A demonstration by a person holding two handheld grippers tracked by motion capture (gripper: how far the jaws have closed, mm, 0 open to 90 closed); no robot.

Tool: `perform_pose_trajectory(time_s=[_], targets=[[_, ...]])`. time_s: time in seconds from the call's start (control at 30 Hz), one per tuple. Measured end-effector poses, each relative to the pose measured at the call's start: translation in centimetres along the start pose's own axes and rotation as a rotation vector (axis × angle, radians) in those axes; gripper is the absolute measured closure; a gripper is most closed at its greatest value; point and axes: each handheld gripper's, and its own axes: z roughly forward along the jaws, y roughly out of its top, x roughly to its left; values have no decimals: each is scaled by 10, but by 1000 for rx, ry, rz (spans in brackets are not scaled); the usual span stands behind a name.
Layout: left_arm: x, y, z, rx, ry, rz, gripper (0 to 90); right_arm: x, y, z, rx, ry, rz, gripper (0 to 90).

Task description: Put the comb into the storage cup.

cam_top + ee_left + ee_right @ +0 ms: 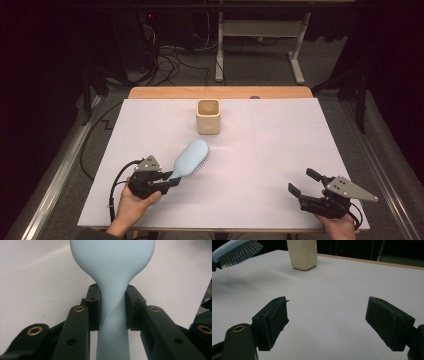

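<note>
A pale blue hairbrush (191, 158) is held above the white table, head toward the cup and bristles facing down and right. My left gripper (172, 180) is shut on its handle; in the left gripper view both pads press the narrow neck of the hairbrush (111, 290). A cream square cup (208, 116) stands upright at the table's far middle. My right gripper (303, 182) rests open near the front right corner, nothing between its pads. From the right gripper view the hairbrush (237, 250) hangs at the upper left and the cup (302, 253) stands ahead.
The white table top (270, 145) has a wooden strip along its far edge. Beyond it, on the dark floor, lie cables and a white table frame (260, 35).
</note>
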Motion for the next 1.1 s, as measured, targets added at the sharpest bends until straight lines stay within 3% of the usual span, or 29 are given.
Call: perform_pose_trajectory(time_s=[0.27,0.57,1.1], targets=[[-4,2,1,-6,-17,10,695,15,13,9,-22,50,-31,181],[-10,5,6,-9,-33,27,695,37,30,36,-31,108,-39,172],[-18,11,12,-9,-46,48,695,61,37,63,-5,193,-44,170]])
